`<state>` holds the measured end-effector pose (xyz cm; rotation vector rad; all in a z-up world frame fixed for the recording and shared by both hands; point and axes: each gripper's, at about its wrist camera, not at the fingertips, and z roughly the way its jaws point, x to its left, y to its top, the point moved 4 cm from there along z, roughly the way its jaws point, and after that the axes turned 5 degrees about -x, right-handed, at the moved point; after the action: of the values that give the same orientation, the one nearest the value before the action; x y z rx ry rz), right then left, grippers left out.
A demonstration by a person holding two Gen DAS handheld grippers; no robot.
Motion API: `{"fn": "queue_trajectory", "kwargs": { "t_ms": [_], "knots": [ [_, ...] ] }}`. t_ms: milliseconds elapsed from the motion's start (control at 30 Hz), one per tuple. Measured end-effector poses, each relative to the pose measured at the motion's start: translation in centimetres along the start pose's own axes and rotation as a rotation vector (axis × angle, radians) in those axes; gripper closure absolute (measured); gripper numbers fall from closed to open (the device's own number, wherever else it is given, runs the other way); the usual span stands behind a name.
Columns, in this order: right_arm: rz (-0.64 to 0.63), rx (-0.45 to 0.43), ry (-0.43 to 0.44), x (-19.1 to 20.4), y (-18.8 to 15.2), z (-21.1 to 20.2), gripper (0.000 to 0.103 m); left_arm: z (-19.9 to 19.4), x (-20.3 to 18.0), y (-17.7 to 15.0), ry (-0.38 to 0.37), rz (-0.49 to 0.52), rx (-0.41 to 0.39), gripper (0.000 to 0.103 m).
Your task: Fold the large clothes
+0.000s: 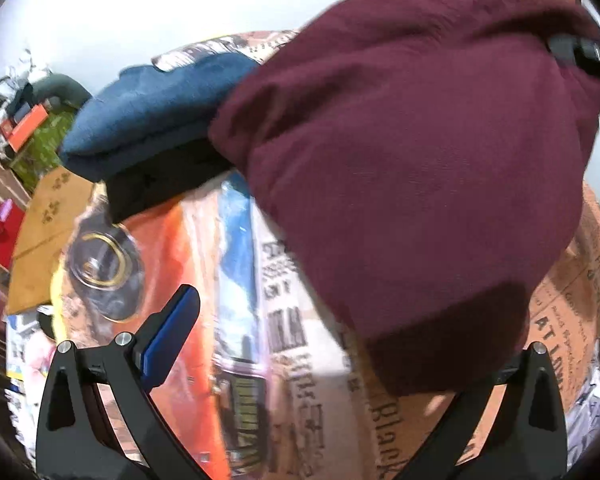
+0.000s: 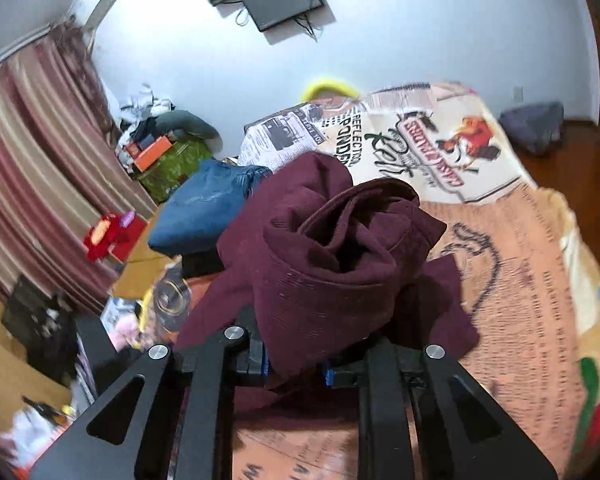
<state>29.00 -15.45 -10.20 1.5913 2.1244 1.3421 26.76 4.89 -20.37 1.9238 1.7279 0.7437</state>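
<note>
A maroon garment (image 1: 400, 168) hangs bunched above the printed bedspread (image 1: 236, 320). My left gripper (image 1: 332, 344) is open; its left blue-padded finger (image 1: 172, 332) is bare and the cloth drapes over the right finger. In the right wrist view the same maroon garment (image 2: 332, 264) is bunched in folds, and my right gripper (image 2: 296, 364) is shut on a fold of it. The right gripper also shows at the upper right of the left wrist view (image 1: 580, 56), holding the cloth's top.
A folded blue garment (image 1: 148, 120) lies on a black one (image 1: 160, 188) at the bed's far left. A cardboard sheet (image 1: 48, 240) and clutter (image 2: 160, 152) lie beyond the bed edge. Striped curtains (image 2: 32, 152) hang left. The bedspread (image 2: 520, 280) extends right.
</note>
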Motion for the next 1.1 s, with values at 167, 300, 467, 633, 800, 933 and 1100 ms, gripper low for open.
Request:
{"fn": "queue_trajectory", "kwargs": {
  "t_ms": [167, 300, 467, 633, 800, 933, 1100],
  "knots": [
    [0.090, 0.141, -0.055, -5.7, -3.7, 3.9, 0.087, 2.0, 1.0, -1.1, -0.034, -0.035, 0.059, 0.000],
    [0.093, 0.193, -0.040, -6.4, -4.9, 3.9, 0.076, 2.8, 1.2, -2.5, -0.055, -0.058, 0.102, 0.000],
    [-0.005, 0.216, -0.101, -5.7, -3.8, 1.1, 0.064, 0.3, 1.8, -2.3, -0.094, -0.050, 0.099, 0.000],
    [-0.098, 0.140, -0.178, -4.5, -2.5, -1.5, 0.059, -3.9, 2.2, -0.6, -0.074, -0.003, 0.013, 0.000],
    [-0.169, 0.045, -0.181, -2.0, -0.3, -1.5, 0.036, -6.5, 2.8, 2.2, -0.077, -0.062, -0.096, 0.000],
    [-0.204, 0.093, -0.175, -0.9, -0.4, 1.7, 0.032, -4.6, 3.1, 3.4, -0.102, -0.146, -0.079, 0.000],
    [-0.220, 0.200, -0.284, -3.8, -2.3, 4.8, 0.032, 0.6, 2.5, 1.0, -0.118, -0.233, 0.069, 0.000]
  ]
}}
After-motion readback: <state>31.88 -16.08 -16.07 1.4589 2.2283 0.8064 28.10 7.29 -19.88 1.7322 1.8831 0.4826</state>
